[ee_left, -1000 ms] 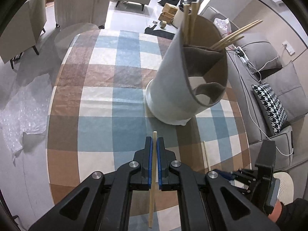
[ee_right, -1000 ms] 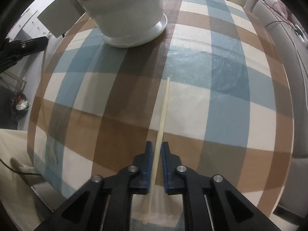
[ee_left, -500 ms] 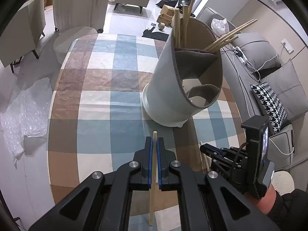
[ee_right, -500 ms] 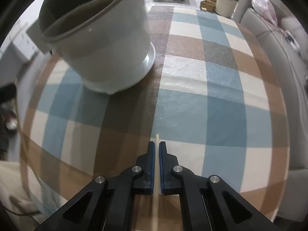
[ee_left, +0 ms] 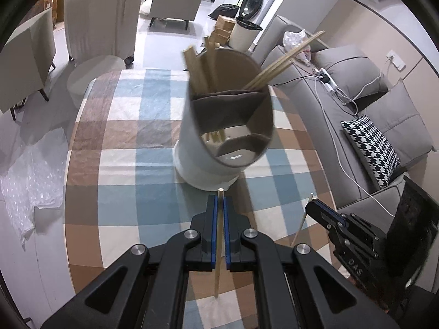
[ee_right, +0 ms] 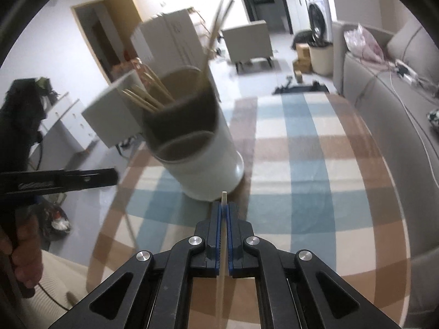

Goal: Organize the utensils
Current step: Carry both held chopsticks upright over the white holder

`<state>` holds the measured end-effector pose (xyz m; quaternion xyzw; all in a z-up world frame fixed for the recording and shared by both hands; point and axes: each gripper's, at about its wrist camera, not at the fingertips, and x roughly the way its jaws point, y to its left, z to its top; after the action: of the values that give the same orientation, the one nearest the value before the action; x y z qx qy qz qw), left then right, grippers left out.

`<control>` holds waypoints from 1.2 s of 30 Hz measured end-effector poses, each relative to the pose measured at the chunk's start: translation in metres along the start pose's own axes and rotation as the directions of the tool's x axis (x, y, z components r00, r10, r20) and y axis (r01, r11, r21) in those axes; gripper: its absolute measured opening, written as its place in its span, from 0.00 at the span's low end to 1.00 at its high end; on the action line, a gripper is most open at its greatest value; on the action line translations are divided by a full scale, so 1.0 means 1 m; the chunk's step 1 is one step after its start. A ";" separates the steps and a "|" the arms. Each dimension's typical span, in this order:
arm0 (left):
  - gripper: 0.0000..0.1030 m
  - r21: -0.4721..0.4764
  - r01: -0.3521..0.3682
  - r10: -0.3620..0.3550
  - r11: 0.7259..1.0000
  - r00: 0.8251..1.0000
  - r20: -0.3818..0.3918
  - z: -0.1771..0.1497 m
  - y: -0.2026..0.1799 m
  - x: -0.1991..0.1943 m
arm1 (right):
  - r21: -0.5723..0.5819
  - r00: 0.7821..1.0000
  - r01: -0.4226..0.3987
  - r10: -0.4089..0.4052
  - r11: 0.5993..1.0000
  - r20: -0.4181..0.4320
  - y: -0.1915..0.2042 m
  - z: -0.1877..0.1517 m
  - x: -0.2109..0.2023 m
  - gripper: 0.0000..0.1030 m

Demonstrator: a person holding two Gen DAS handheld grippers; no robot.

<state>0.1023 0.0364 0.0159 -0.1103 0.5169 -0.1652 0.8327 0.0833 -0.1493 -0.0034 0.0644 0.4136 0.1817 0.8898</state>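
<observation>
A tall white utensil holder (ee_left: 208, 148) with grey inner dividers stands on the plaid tablecloth (ee_left: 123, 142); several wooden chopsticks (ee_left: 203, 68) lean out of its far compartments. My left gripper (ee_left: 219, 201) is shut on a single chopstick (ee_left: 218, 249), just in front of the holder's base. In the right wrist view my right gripper (ee_right: 224, 208) is shut on another chopstick (ee_right: 222, 249), held above the table near the holder (ee_right: 200, 148). The right gripper (ee_left: 323, 213) and its chopstick (ee_left: 301, 222) also show at the left wrist view's lower right.
A grey sofa (ee_left: 370, 109) with a houndstooth cushion (ee_left: 370, 148) runs along the table's right side. Beige chairs (ee_left: 101, 13) stand beyond the far end. Crumpled plastic wrap (ee_left: 30, 175) lies on the floor to the left. The left gripper (ee_right: 55, 182) crosses the right wrist view's left edge.
My right gripper closed on the chopstick that lay on the cloth and lifted it, tilting up toward the holder. My left gripper rose slightly with its chopstick.
</observation>
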 end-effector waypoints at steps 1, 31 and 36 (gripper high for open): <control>0.00 0.009 -0.002 0.002 1.000 1.000 0.001 -0.001 -0.005 -0.001 | -0.010 1.000 -0.004 0.004 1.000 0.012 0.003 0.000 -0.005 0.03; 0.00 0.143 -0.050 0.043 0.988 0.998 0.052 -0.003 -0.055 -0.029 | -0.071 0.988 -0.122 0.128 0.990 0.083 0.004 0.003 -0.024 0.00; 0.00 0.144 -0.043 0.036 0.989 0.998 0.049 -0.004 -0.049 -0.031 | -0.229 0.981 -0.155 0.123 0.961 -0.148 0.000 0.003 0.015 0.03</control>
<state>0.0780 0.0032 0.0574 -0.0429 0.4861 -0.1831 0.8534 0.0946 -0.1433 -0.0125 -0.0267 0.4412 0.2964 0.8467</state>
